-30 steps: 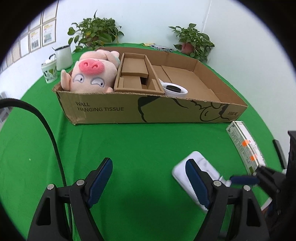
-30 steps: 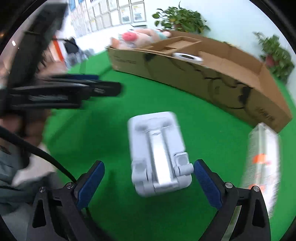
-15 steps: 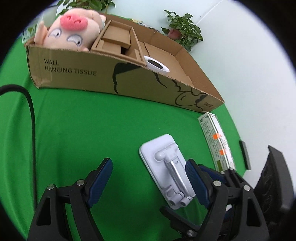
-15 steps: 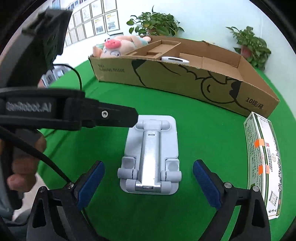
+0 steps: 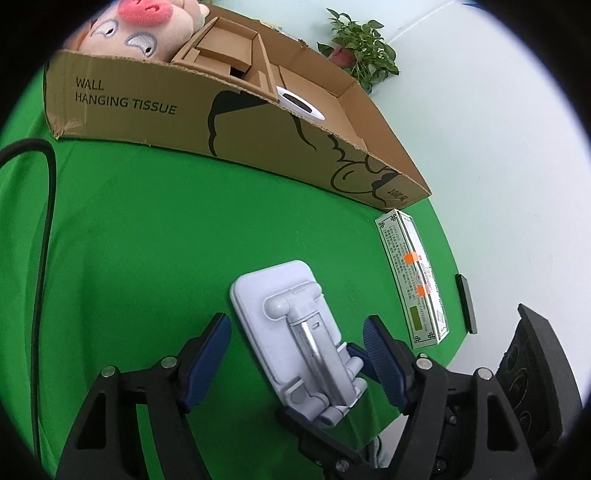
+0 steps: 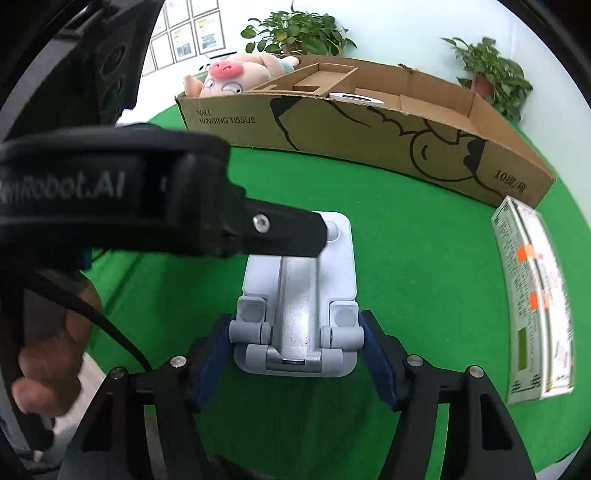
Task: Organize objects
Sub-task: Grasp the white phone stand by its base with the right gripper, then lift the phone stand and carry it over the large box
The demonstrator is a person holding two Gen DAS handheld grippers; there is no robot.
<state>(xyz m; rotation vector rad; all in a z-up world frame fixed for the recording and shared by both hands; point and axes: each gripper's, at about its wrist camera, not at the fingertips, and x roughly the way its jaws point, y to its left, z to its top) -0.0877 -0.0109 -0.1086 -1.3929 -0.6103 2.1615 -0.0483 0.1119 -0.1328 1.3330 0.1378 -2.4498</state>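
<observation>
A white folding phone stand (image 5: 280, 291) (image 6: 299, 295) with a metal arm lies flat on the green table (image 5: 147, 240). My right gripper (image 6: 294, 319) is closing, and its blue pads touch both ends of the stand's hinge. My left gripper (image 5: 295, 323) straddles the far half of the same stand; its jaws are also closing, with a gap on each side. One left finger (image 6: 284, 236) crosses over the stand's top in the right wrist view. A long cardboard box (image 5: 258, 140) (image 6: 351, 136) stands behind.
The box holds a pink pig plush (image 5: 136, 33) (image 6: 225, 79), a cardboard insert and a white round object (image 5: 299, 107). A green-and-white carton (image 5: 413, 280) (image 6: 535, 295) lies to the right. A black cable (image 5: 44, 221) runs at left. A person's hand (image 6: 48, 369) holds the left gripper.
Both grippers tilted down onto the stand and narrowed. The right pads went from wide apart to touching the stand's hinge end. The left fingers came to straddle it.
</observation>
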